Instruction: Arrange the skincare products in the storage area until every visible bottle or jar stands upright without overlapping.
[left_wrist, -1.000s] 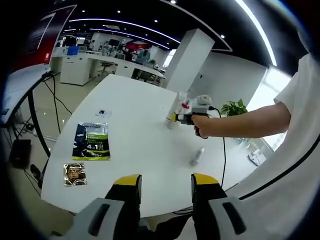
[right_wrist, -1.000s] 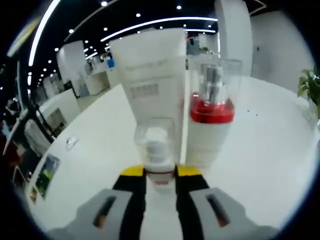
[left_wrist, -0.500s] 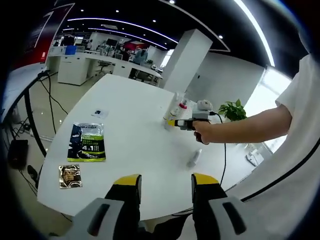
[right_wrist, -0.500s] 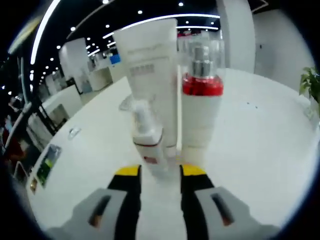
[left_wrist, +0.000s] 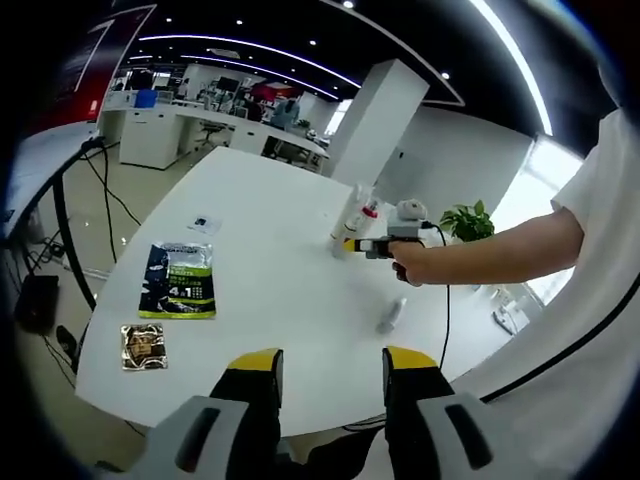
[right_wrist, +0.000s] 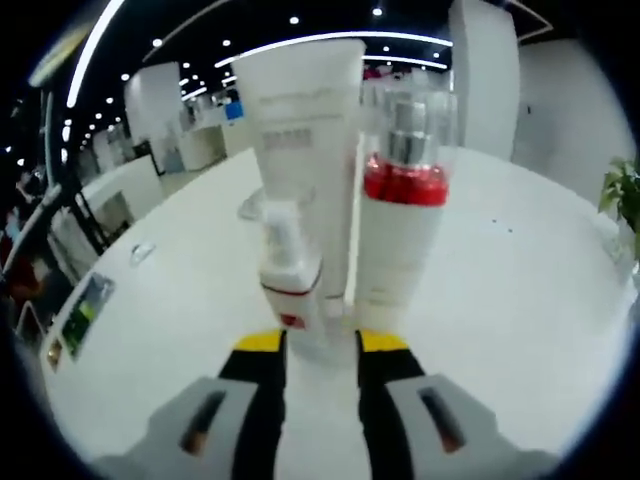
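Skincare products cluster on the far side of the white round counter: a tall white squeeze tube, a white pump bottle with a red collar and clear cap, and a small white bottle with a red band, all upright and close together. The small bottle stands dead ahead of the right gripper, just beyond its slightly parted, empty jaws. One small pale bottle lies on its side on the counter, nearer the right hand. The left gripper hovers open and empty, well back.
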